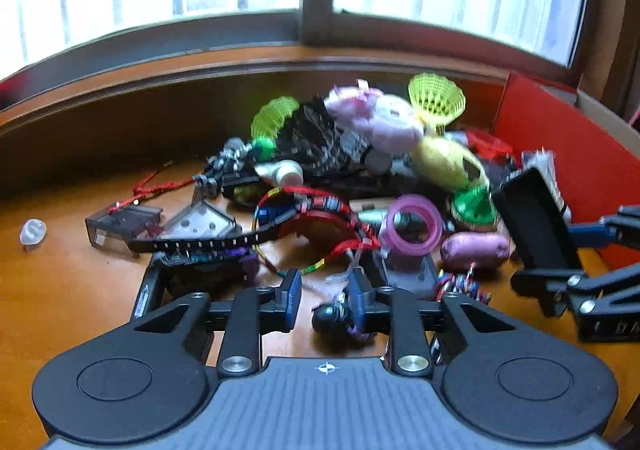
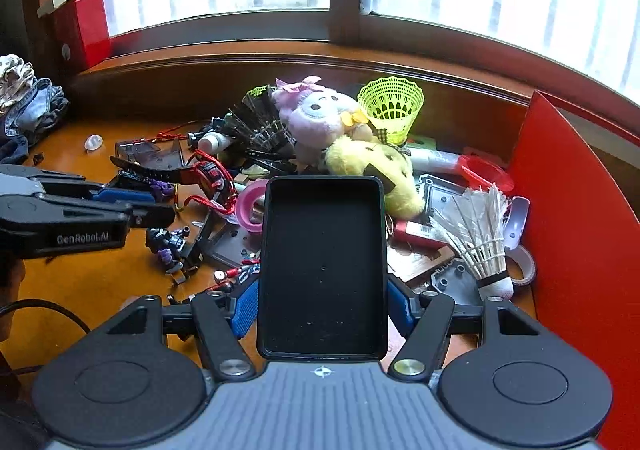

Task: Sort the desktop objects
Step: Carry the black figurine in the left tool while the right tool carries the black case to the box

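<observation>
progress: early, by the look of it; almost everything still lies in one mixed heap on the wooden bench
heap: purple plush toy, yellow plush toy, neon-green plastic shuttlecock, white feather shuttlecock, pink tape ring, black bristly brush, black-and-red watch strap, all touching or piled over each other, centre to far
right gripper: fingers clamped on the sides of an empty black rectangular tray, held above the near edge of the heap
left gripper: fingers partly apart, low over the near edge of the heap; a small dark round piece with purple bits sits just by the right finger; grip on it cannot be told
tray contents: none, so nothing visibly sorted into it
red box wall: far right, beside the heap; inside not visible
stray: small translucent white cap, alone on the left, apart from the heap
left: judged nearly all of the sorting
</observation>
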{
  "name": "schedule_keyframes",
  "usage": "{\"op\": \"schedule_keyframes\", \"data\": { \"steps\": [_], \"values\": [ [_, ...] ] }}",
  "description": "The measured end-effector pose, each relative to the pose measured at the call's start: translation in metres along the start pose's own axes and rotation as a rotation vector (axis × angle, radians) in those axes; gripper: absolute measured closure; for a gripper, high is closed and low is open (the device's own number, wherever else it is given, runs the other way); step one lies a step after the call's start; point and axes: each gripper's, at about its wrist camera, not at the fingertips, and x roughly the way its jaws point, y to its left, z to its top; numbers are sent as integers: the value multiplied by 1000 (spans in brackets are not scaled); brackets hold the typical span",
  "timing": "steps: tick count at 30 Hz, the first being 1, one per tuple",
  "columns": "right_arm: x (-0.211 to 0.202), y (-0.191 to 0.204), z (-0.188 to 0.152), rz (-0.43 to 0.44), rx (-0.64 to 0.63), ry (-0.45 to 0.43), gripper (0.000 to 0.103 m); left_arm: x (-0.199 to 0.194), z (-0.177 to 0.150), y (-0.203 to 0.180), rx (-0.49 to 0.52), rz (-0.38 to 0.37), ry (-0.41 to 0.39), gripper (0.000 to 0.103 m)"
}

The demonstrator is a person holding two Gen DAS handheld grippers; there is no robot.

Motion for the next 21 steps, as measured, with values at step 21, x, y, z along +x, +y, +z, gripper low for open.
{"op": "schedule_keyframes", "data": {
  "steps": [21],
  "values": [
    [-4,-2,-8,-5,-1,19,36,1,-1,-7,14,-4,-9,68]
  ]
}}
